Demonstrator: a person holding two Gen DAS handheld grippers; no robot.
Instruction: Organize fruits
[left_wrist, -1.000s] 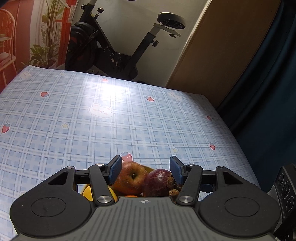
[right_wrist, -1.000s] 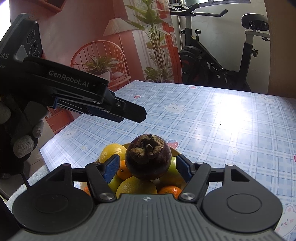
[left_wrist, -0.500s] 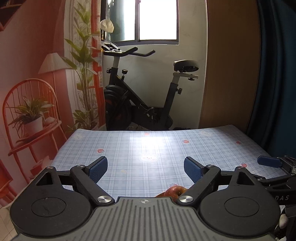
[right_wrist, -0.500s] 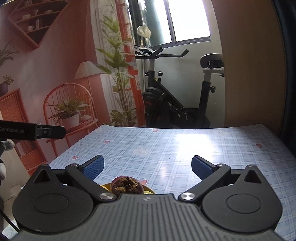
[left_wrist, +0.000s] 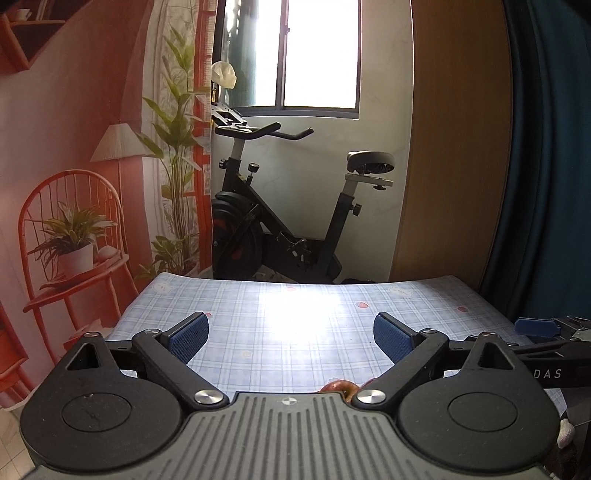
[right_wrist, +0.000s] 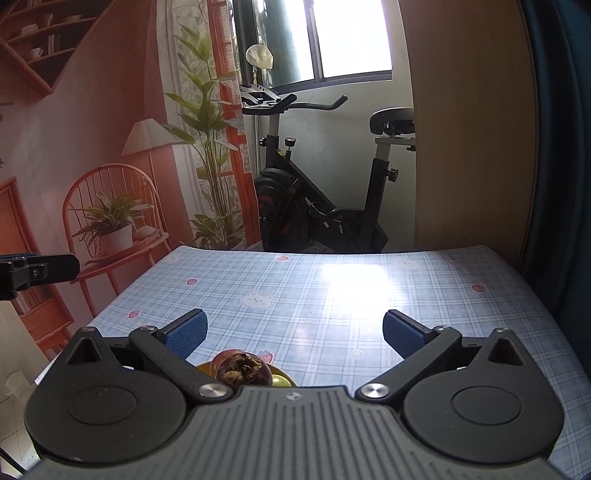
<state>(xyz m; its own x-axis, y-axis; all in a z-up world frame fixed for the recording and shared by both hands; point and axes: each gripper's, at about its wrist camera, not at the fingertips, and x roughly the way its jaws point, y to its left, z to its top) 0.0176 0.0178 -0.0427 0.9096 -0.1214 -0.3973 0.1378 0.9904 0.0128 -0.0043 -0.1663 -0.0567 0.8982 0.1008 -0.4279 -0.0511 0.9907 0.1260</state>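
Observation:
My left gripper (left_wrist: 291, 328) hangs above the checked tablecloth (left_wrist: 258, 354), its jaws opening with nothing between them. Just below its body peeks the top of a red apple (left_wrist: 338, 386). My right gripper (right_wrist: 293, 325) is open and empty too, raised over the fruit pile. A dark purple mangosteen (right_wrist: 242, 369) sits on top of the pile, low between the jaws and clear of the pads. A yellow-green fruit (right_wrist: 280, 380) and the yellow bowl's rim (right_wrist: 202, 367) show beside it. The rest of the fruit is hidden under the gripper bodies.
An exercise bike (left_wrist: 280, 229) stands behind the table's far edge under a window. A wooden panel (left_wrist: 454, 147) and dark blue curtain (left_wrist: 546, 147) close the right side. The other gripper's finger (right_wrist: 37, 273) juts in at the left. Bare cloth stretches ahead.
Both grippers opened wide, rose and tilted up from the fruit pile. The mangosteen that sat between the right jaws stays on the pile; apple and mangosteen dropped from the left view.

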